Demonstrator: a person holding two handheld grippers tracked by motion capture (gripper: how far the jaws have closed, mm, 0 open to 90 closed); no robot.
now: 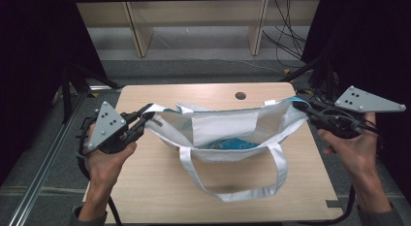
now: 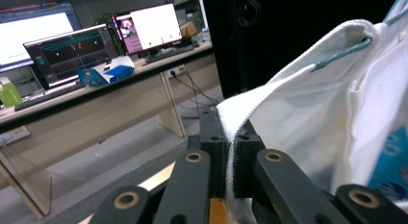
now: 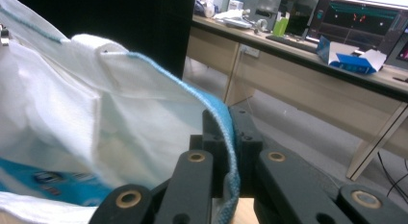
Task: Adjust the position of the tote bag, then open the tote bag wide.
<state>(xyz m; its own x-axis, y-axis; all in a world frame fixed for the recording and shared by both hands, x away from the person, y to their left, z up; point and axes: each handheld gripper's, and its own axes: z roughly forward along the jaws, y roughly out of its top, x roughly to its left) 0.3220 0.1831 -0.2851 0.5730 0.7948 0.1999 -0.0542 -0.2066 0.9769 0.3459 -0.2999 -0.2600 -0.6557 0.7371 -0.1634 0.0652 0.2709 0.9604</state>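
White cloth bag [image 1: 228, 134] sits mid-surface, on the pale wooden surface [image 1: 160, 187], its mouth facing up and toward the person. Blue printed patches show inside it.

Left tongs [image 1: 145, 117] pinch the bag's left end at the rim; in the left gripper view the jaws are closed tight on a folded hem [image 2: 231, 137], fabric squeezed between them. Right tongs [image 1: 303, 109] do the same at the bag's right end, jaws clamped on a blue-stitched edge [image 3: 231, 132].

The two hands are well apart, one on each side of the bag, and the rim runs taut between them. My reading: the grip at opposite ends is meant to stretch the mouth open, or to flatten the bag for folding. Cannot tell which.

One long handle loop [image 1: 232, 182] droops from the bag's near side onto the surface, slack. A second strap [image 1: 186, 108] lies at the bag's far rim.
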